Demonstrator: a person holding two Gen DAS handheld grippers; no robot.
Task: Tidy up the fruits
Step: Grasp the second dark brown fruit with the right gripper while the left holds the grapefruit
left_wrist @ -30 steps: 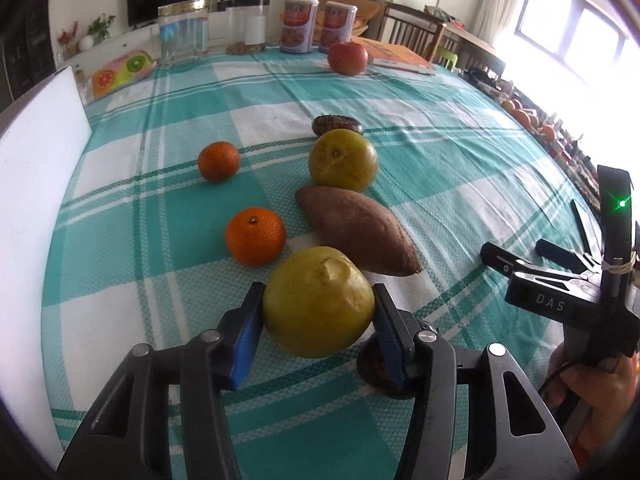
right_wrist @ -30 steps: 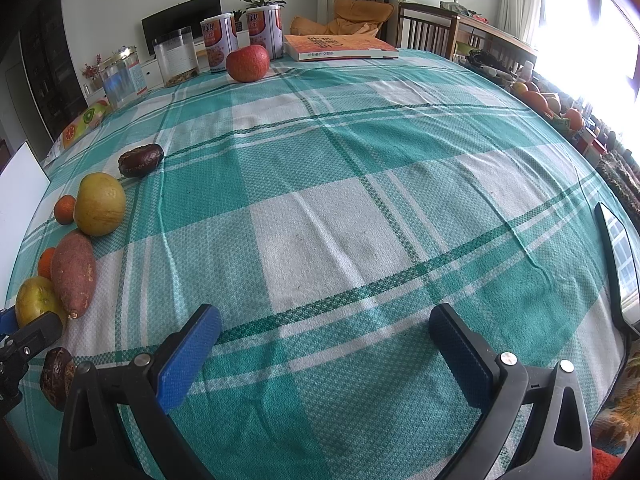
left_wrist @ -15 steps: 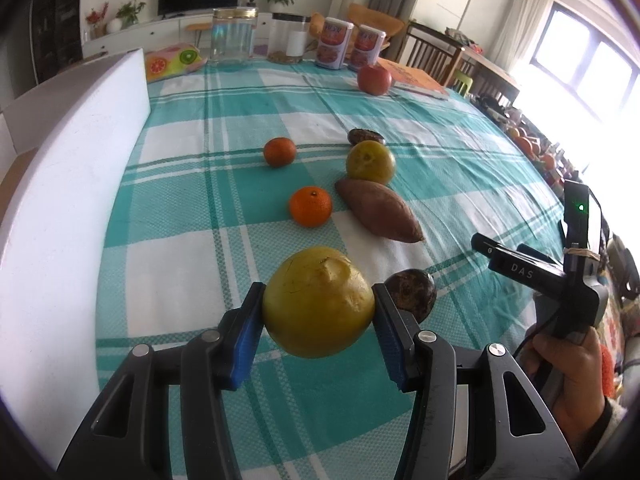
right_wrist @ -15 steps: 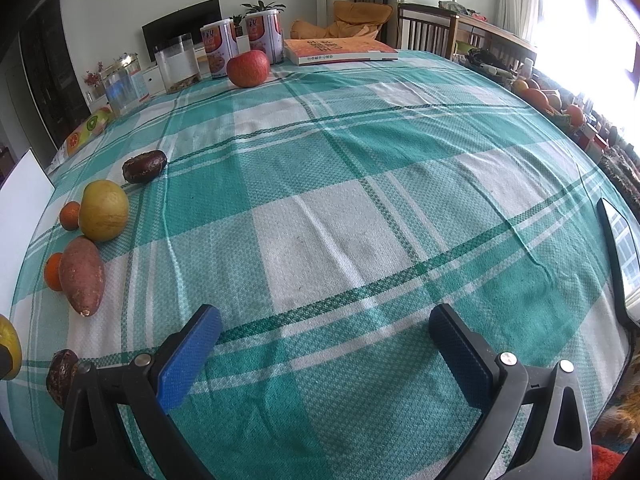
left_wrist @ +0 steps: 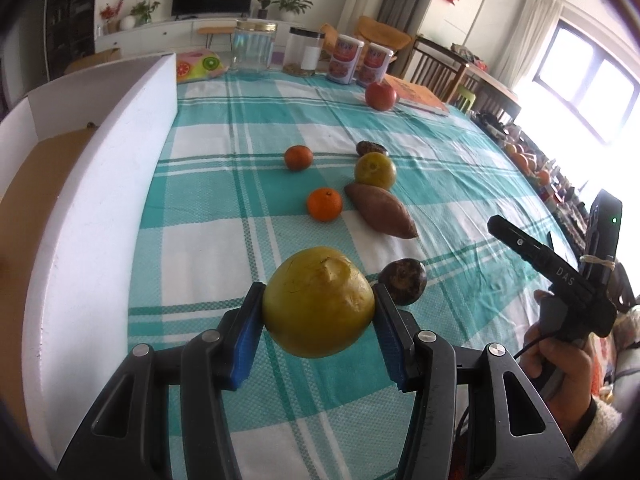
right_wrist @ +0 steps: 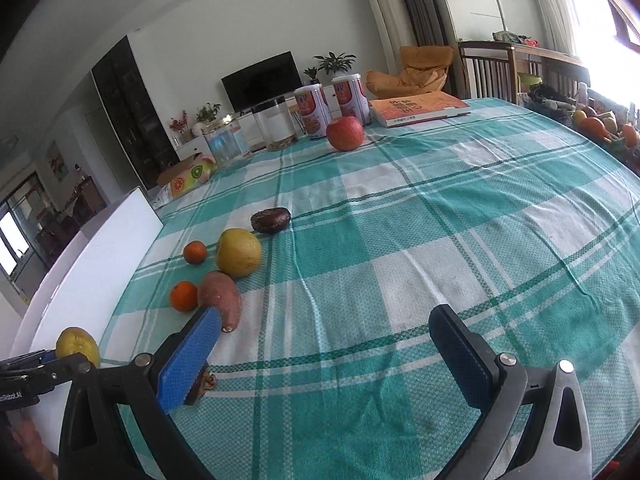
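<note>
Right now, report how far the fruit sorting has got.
Done: nothing visible in the white box yet; the part of its floor in view is bare. In hand: the left tongs grip a yellow-green fruit, lifted beside the box. Left on the cloth: two oranges, another yellow fruit, sweet potato, two dark fruits, red apple. Right tongs are open, empty.

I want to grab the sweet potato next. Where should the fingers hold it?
Grip the sweet potato across its fat middle, coming from above. It lies flat and long with a pointed end, and the orange sits close beside it, so keep the fingers narrow.
</note>
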